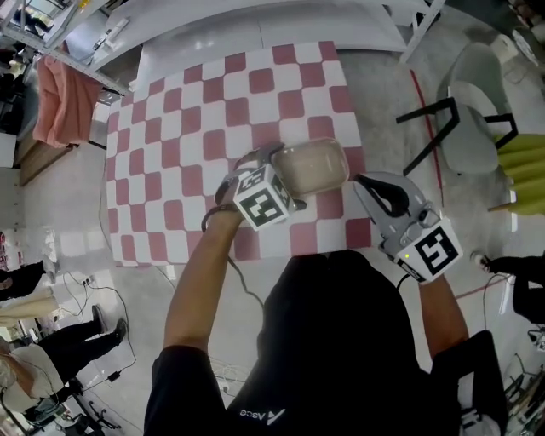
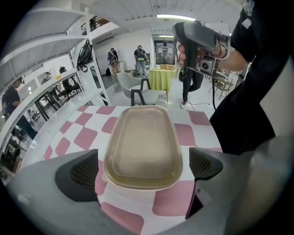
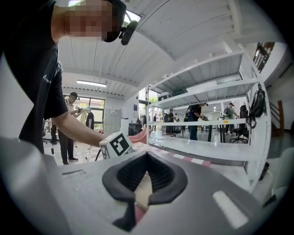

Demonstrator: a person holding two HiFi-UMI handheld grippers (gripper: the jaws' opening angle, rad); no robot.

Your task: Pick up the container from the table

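Observation:
A translucent beige oblong container (image 1: 313, 166) lies on the pink-and-white checked table (image 1: 187, 145), close to its front right corner. My left gripper (image 1: 277, 174) comes down on the container's near end from the left. In the left gripper view the container (image 2: 142, 147) sits between the wide-apart jaws of the left gripper (image 2: 144, 167), with a gap at each pad, so it is open. My right gripper (image 1: 375, 189) hovers shut and empty just right of the container at the table's edge. In the right gripper view the right gripper (image 3: 146, 176) has its pads closed together.
A grey chair (image 1: 473, 111) and a yellow-green cloth (image 1: 524, 162) stand to the right of the table. A white shelf unit (image 1: 272, 25) runs along the far side. A pink cloth (image 1: 64, 102) hangs at the far left. People stand on the floor at the left.

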